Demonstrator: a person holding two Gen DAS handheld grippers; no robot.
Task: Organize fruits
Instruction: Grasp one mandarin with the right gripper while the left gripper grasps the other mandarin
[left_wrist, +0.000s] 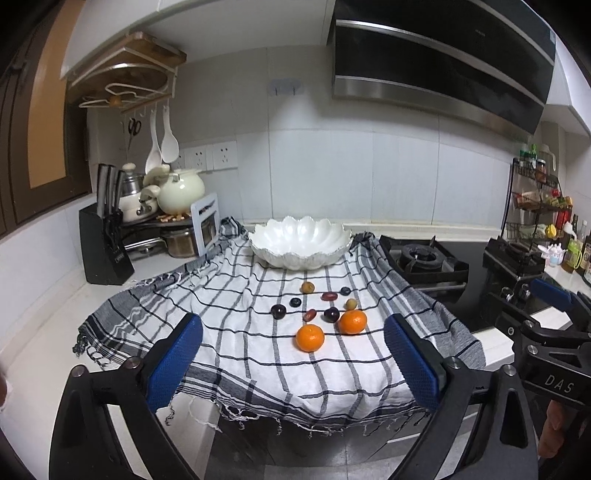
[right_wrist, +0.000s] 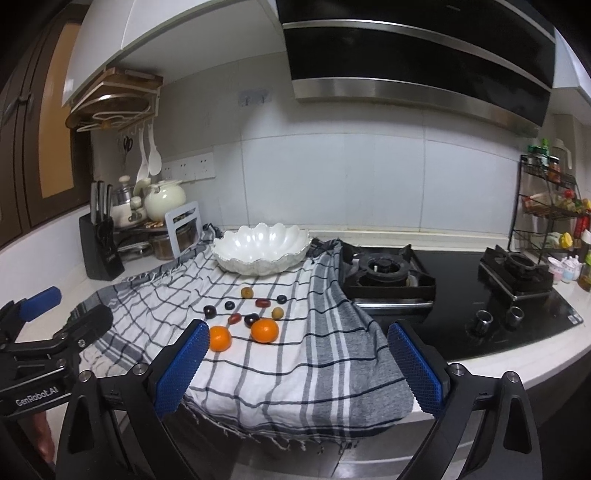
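Two oranges (left_wrist: 310, 337) (left_wrist: 352, 321) and several small dark and brownish fruits (left_wrist: 278, 311) lie on a checked cloth (left_wrist: 236, 288). A white scalloped bowl (left_wrist: 300, 240) stands empty behind them. My left gripper (left_wrist: 293, 360) is open and empty, in front of the fruits, near the counter's front edge. My right gripper (right_wrist: 297, 363) is open and empty, in front of and to the right of the fruits. In the right wrist view the oranges (right_wrist: 220, 338) (right_wrist: 264, 330), small fruits (right_wrist: 209, 311), cloth (right_wrist: 325, 354) and bowl (right_wrist: 261, 248) also show.
A black knife block (left_wrist: 103, 247) and pots (left_wrist: 181, 192) stand at the back left. A gas hob with two burners (right_wrist: 384, 269) (right_wrist: 517, 267) lies right of the cloth. A spice rack (right_wrist: 550, 206) stands at the far right.
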